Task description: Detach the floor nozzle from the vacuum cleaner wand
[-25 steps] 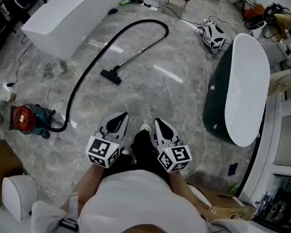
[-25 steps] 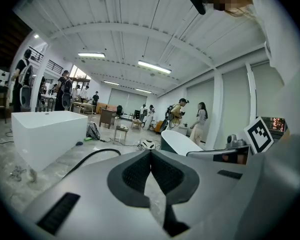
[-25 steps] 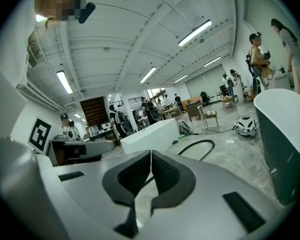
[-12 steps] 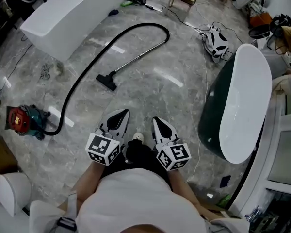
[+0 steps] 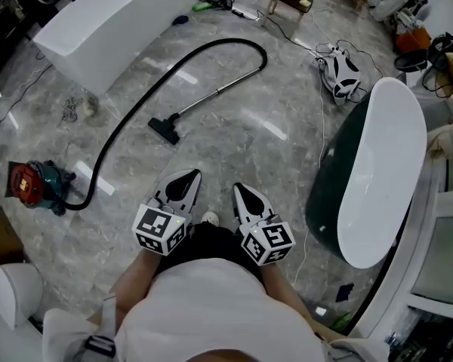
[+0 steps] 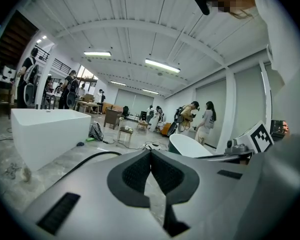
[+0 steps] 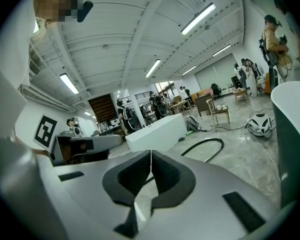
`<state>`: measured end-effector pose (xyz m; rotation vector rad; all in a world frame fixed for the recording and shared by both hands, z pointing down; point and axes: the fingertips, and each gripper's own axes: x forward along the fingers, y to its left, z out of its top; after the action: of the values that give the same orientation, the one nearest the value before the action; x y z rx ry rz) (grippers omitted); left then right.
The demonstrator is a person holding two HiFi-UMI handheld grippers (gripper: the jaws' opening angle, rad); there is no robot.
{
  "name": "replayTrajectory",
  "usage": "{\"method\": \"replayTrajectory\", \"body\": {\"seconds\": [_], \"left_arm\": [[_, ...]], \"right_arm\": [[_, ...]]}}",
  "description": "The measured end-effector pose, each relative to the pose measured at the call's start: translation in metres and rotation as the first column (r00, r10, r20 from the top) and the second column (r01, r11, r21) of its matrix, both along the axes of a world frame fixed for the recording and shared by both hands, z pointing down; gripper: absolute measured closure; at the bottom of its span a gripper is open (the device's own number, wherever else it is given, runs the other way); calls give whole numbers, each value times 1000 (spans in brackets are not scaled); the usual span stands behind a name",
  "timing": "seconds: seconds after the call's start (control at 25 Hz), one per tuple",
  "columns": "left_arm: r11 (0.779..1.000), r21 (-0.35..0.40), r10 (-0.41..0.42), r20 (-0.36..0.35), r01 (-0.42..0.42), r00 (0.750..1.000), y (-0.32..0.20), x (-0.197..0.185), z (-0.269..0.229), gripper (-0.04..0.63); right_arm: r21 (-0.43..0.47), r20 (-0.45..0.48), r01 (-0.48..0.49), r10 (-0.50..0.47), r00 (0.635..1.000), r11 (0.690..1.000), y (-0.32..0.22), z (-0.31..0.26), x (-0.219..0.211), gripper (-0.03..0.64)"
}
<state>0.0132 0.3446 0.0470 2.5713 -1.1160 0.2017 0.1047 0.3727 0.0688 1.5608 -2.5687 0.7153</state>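
Note:
The black floor nozzle (image 5: 164,130) lies on the marble floor, joined to the metal wand (image 5: 211,96). A black hose (image 5: 234,44) loops from the wand back to the red canister (image 5: 26,183) at the left. My left gripper (image 5: 187,176) and right gripper (image 5: 238,189) are held side by side in front of the person, well short of the nozzle, both shut and holding nothing. In the left gripper view the left gripper (image 6: 150,151) has its pads together, with the hose (image 6: 90,158) beyond. The right gripper (image 7: 151,154) looks the same in its own view, facing the hose (image 7: 205,145).
A white bathtub (image 5: 113,21) stands at the far left, and a dark green one with a white inside (image 5: 377,172) at the right. A helmet-like object (image 5: 340,66) and cables lie beyond. Several people stand far off in the room (image 6: 200,119).
Both grippers have moved forward over the floor together, still shut. The nozzle now lies a little closer to them in the head view.

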Motion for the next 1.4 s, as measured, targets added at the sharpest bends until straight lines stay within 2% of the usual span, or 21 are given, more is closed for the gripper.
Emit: {"method": "replayTrajectory", "body": {"seconds": [0.24,0.72,1.0,1.4], "left_arm": [[1000,-13,-20,3,20,1000,-6,7,5,584],[999,-34,-15,14,15,1000,-32,15,10,584],[999,-50,20,-4,-20,1000,-86,26,19,584],[995,-89,45,-16,-46,999,-182,25,26,584]], "right_arm": [[5,2,18,-18,1000,1000,-12,0,7,600],[-25,26,-11,12,1000,1000,-33,7,20,600],[-30,26,-54,55,998,998,-82,13,32,600],[-57,22,-52,54,998,997,-170,21,32,600]]}}
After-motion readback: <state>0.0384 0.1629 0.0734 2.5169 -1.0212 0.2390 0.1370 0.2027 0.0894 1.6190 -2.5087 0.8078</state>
